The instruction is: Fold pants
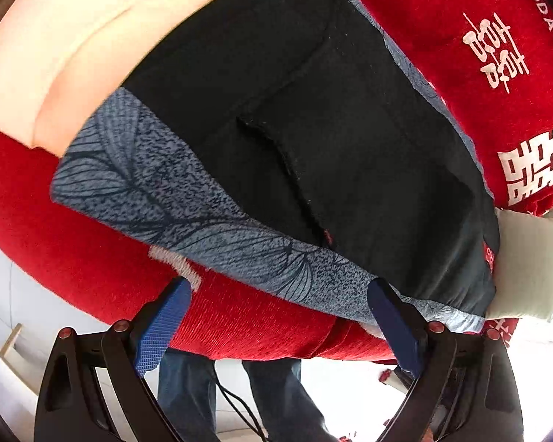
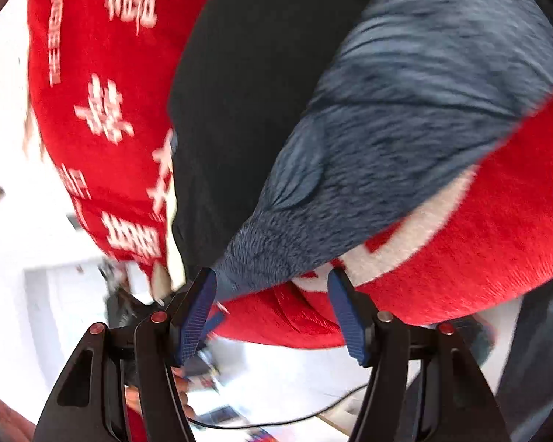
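The pants [image 1: 295, 136] are black with a grey-blue leaf-print lining [image 1: 158, 191]. They lie on a red blanket [image 1: 73, 250] and fill most of the left wrist view. My left gripper [image 1: 282, 289] is open just past the near lining edge, its right finger [image 1: 390, 305] touching the fabric corner. In the right wrist view the pants [image 2: 239, 110] show black with a grey-blue fold [image 2: 405, 129]. My right gripper [image 2: 272, 276] is open at the tip of that fold, with the fold's point against the left finger [image 2: 202, 302].
The red blanket carries white printed characters [image 1: 497, 51] and overhangs a rounded edge. A beige cushion [image 1: 523, 258] sits at the right, a peach one [image 1: 73, 37] at top left. A person's jeans legs [image 1: 188, 390] stand below, with a black cable [image 2: 313, 416] on the white floor.
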`<state>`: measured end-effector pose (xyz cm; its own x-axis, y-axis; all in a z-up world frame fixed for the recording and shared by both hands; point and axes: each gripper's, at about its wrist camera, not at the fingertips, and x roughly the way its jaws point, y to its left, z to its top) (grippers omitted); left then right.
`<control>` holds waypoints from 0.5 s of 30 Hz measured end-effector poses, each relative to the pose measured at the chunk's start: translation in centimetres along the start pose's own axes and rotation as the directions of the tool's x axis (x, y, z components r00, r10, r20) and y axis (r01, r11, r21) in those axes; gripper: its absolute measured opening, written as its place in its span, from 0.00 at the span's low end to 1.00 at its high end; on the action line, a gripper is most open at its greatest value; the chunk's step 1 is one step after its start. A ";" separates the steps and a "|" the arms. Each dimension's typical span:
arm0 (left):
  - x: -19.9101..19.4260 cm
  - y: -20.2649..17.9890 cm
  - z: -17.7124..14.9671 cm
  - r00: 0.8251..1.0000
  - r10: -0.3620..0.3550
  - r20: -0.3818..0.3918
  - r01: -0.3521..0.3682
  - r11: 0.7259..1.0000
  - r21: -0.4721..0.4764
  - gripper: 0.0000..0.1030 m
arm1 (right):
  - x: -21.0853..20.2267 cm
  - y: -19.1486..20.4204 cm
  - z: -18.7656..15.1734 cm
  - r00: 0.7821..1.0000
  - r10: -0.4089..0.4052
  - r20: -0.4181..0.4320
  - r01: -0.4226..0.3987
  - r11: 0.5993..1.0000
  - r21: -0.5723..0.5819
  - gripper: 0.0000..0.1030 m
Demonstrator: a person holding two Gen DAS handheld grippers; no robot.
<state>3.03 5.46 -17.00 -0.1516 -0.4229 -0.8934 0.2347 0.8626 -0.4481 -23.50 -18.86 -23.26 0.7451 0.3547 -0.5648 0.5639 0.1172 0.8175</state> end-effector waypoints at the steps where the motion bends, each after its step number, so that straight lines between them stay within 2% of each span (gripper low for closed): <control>1: 0.2 -0.2 0.2 1.000 -0.002 -0.001 0.002 1.000 -0.002 0.94 | -0.3 -0.2 0.3 0.999 0.036 0.028 -0.036 0.999 0.020 0.65; 5: 0.5 -0.1 0.6 1.000 -0.010 0.007 0.010 1.000 -0.013 0.96 | -0.3 0.2 2.1 0.990 0.120 0.077 -0.121 0.993 0.013 0.65; 7: 0.5 -0.3 0.6 1.000 -0.009 0.009 0.010 1.000 -0.018 0.96 | 0.1 0.1 2.7 0.987 0.145 0.071 -0.147 0.989 0.025 0.64; 8: 0.5 -0.3 0.6 1.000 -0.017 0.006 0.017 1.000 -0.025 0.96 | 0.4 0.1 3.0 0.985 0.161 0.059 -0.164 0.985 0.050 0.56; 9: 0.4 -0.2 0.7 0.999 -0.034 0.001 0.034 0.999 -0.041 0.96 | 0.5 0.1 3.3 0.982 0.183 0.051 -0.187 0.979 0.086 0.40; 11: 0.3 -0.1 0.7 0.997 -0.076 0.001 0.076 0.993 -0.089 0.96 | -0.2 0.4 3.9 0.972 0.231 0.053 -0.235 0.964 0.120 0.21; 12: 0.3 0.0 0.7 0.996 -0.090 0.002 0.090 0.990 -0.105 0.96 | -0.4 0.9 3.9 0.966 0.252 0.051 -0.257 0.959 0.121 0.17; 15: 0.4 0.6 0.8 0.987 -0.158 0.013 0.158 0.970 -0.184 0.98 | -1.4 3.0 4.3 0.953 0.303 0.030 -0.304 0.948 0.097 0.16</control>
<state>3.87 5.62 -17.65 -0.1743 -0.5575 -0.8117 0.0268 0.8213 -0.5698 -21.37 -22.96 -20.51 0.8912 0.3455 -0.2938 0.3420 -0.0865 0.9357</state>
